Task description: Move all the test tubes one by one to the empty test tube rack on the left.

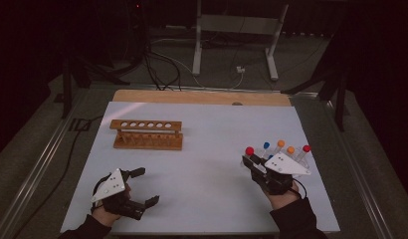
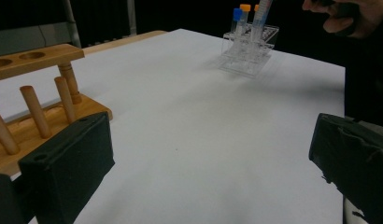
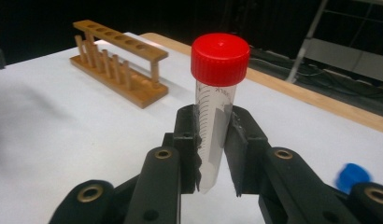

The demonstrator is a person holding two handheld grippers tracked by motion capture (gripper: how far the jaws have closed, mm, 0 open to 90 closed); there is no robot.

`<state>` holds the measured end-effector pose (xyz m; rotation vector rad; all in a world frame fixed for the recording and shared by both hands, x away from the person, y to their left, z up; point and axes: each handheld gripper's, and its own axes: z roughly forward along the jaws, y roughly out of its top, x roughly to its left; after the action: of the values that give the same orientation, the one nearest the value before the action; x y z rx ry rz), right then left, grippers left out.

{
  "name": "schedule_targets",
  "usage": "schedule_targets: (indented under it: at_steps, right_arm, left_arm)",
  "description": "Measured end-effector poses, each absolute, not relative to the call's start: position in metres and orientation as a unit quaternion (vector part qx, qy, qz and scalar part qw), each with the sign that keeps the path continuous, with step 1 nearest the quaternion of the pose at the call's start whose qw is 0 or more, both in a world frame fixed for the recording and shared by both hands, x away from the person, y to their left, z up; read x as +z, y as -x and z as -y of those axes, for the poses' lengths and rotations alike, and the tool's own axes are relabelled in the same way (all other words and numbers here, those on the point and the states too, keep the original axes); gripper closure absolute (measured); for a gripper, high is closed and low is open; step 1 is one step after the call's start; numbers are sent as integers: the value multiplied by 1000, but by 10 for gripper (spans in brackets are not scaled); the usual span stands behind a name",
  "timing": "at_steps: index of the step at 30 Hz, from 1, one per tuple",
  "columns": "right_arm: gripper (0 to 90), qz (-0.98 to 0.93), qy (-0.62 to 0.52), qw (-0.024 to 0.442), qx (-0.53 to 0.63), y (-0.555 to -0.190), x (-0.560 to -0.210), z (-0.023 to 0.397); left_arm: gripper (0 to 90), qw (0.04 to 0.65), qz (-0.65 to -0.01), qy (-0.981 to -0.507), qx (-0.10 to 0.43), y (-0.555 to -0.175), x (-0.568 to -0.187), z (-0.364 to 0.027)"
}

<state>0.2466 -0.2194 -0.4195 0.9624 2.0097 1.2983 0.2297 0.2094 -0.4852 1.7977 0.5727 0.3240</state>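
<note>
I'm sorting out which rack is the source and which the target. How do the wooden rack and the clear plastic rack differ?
The wooden rack is brown and opaque; the clear plastic rack is see-through. The wooden rack's holes stand empty, while the clear plastic rack holds capped tubes. In the high view the wooden rack sits left of the table's centre and the clear plastic rack at its right. Both stand upright on the white table.

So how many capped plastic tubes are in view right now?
5: the red-capped tube held in the right gripper; blue, two orange, another red in the clear rack. More may be hidden.
</note>
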Motion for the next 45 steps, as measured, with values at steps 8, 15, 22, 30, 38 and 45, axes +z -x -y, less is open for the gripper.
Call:
schedule_targets:
  at_steps: [8, 15, 22, 30, 38, 45]
  right_arm:
    - [746, -760, -344, 262, 485, -245, -425, 205]
    - [746, -770, -331, 251, 485, -244, -428, 196]
    - [746, -776, -323, 244, 483, -241, -430, 191]
    - [746, -780, -320, 237, 483, -240, -432, 189]
    - [746, -785, -314, 228, 483, -238, -433, 185]
    - [746, -792, -305, 217, 482, -235, -435, 180]
  left_arm:
    - [7, 571, -249, -773, 117, -237, -481, -207]
    - [7, 570, -248, -776, 107, -243, -474, -204]
    - [7, 567, -249, -781, 79, -252, -459, -196]
    - [7, 574, -243, -779, 76, -258, -437, -178]
    - [7, 578, -229, -781, 67, -265, -417, -163]
    - [7, 576, -214, -787, 58, -271, -405, -145]
